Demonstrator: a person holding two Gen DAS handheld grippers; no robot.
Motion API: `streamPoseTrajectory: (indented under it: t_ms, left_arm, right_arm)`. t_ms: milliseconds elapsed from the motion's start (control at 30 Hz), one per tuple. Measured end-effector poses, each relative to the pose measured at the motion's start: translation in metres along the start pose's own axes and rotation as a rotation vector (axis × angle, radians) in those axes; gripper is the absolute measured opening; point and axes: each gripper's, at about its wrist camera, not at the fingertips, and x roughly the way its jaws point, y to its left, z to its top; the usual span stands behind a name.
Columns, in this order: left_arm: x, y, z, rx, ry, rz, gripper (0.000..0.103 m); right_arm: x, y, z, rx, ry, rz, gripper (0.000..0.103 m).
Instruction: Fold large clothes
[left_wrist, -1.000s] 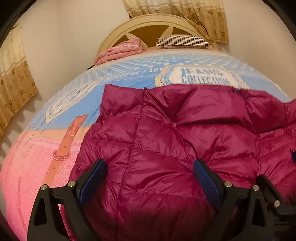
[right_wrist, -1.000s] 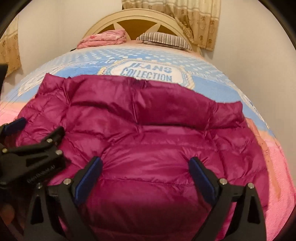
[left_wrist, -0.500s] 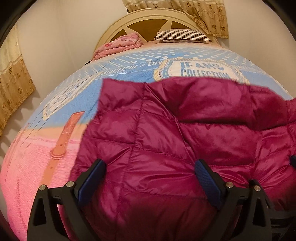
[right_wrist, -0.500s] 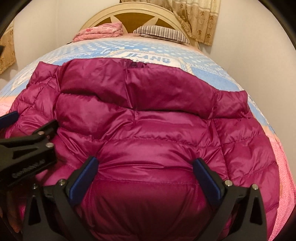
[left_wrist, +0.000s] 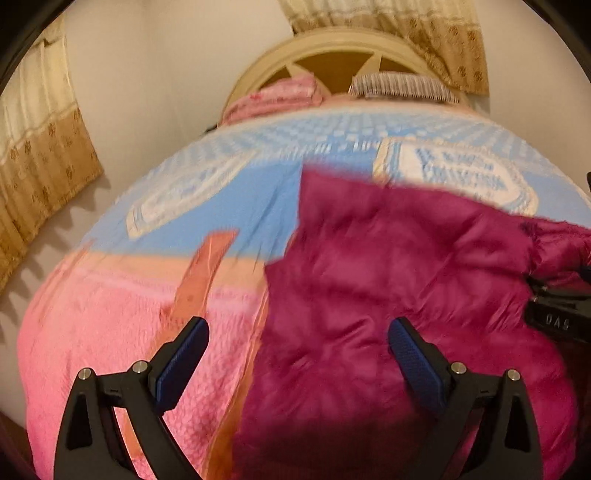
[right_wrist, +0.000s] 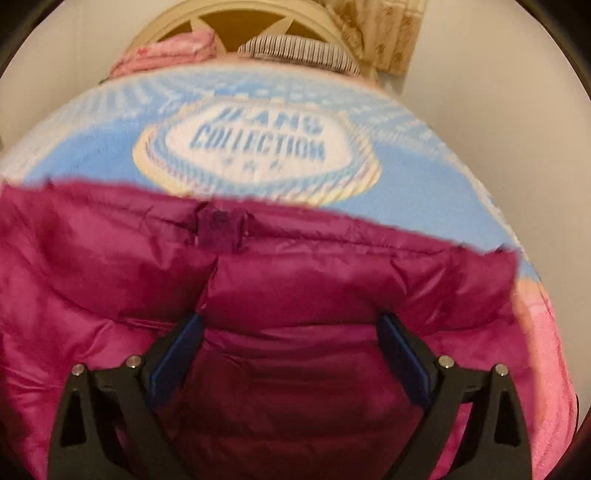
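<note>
A magenta quilted puffer jacket (left_wrist: 399, 295) lies spread on the bed; in the right wrist view (right_wrist: 332, 288) its collar faces the headboard. My left gripper (left_wrist: 297, 343) is open, hovering over the jacket's left edge, one finger over the pink blanket, the other over the jacket. My right gripper (right_wrist: 291, 336) is open, low over the jacket's middle just below the collar, with fabric bulging between its fingers. The right gripper's black body also shows at the right edge of the left wrist view (left_wrist: 561, 314). Both views are motion-blurred.
The bed carries a blue and pink blanket (left_wrist: 110, 325) printed "JEANS COLLECTION" (right_wrist: 258, 144). A folded pink cloth (left_wrist: 280, 96) and a striped pillow (left_wrist: 402, 85) lie by the cream headboard (right_wrist: 236, 22). Walls and curtains (left_wrist: 40, 155) stand close on both sides.
My left gripper has shifted left, so pink blanket now shows under its left finger. My right gripper has moved back and lower; more of the blanket's logo shows beyond the collar.
</note>
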Motion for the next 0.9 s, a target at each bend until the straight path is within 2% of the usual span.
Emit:
streamPoseTrajectory:
  t_ms: [67, 167, 233, 267, 367, 433, 533, 633, 733, 767, 867, 900]
  left_arm:
    - [0.004, 0.006, -0.007, -0.031, 0.016, -0.026, 0.098]
    - [-0.002, 0.009, -0.012, -0.049, 0.034, -0.033, 0.098]
    - [-0.016, 0.018, -0.020, -0.065, 0.033, -0.046, 0.098]
    - [-0.024, 0.024, -0.026, -0.081, 0.035, -0.067, 0.098]
    - [-0.041, 0.047, -0.045, -0.138, 0.059, -0.114, 0.098]
    - [-0.051, 0.060, -0.060, -0.178, 0.076, -0.114, 0.098]
    - [-0.058, 0.063, -0.078, -0.249, 0.107, -0.157, 0.098]
    - [-0.052, 0.058, -0.086, -0.262, 0.128, -0.185, 0.098]
    - [-0.047, 0.052, -0.086, -0.280, 0.125, -0.217, 0.098]
    - [-0.045, 0.052, -0.085, -0.291, 0.123, -0.243, 0.095]
    - [-0.042, 0.047, -0.084, -0.301, 0.134, -0.324, 0.064]
    - [-0.042, 0.046, -0.084, -0.298, 0.136, -0.327, 0.062]
  right_arm:
    - [0.005, 0.000, -0.002, 0.006, 0.000, -0.014, 0.103]
    - [0.011, -0.004, 0.003, 0.008, 0.020, 0.005, 0.103]
    - [0.001, -0.011, 0.005, -0.002, 0.039, 0.024, 0.093]
    - [-0.011, -0.011, 0.001, 0.006, 0.028, 0.030, 0.092]
    - [-0.062, -0.015, -0.030, 0.018, -0.030, 0.111, 0.096]
    - [-0.080, -0.016, -0.053, 0.014, -0.042, 0.133, 0.096]
    - [-0.102, -0.011, -0.088, -0.030, -0.085, 0.113, 0.097]
    - [-0.100, -0.002, -0.110, -0.053, -0.096, 0.082, 0.100]
    - [-0.088, 0.001, -0.117, -0.043, -0.092, 0.071, 0.103]
    - [-0.086, 0.004, -0.119, -0.061, -0.101, 0.052, 0.103]
    - [-0.082, 0.009, -0.120, -0.082, -0.105, 0.038, 0.103]
    - [-0.081, 0.009, -0.120, -0.084, -0.102, 0.036, 0.103]
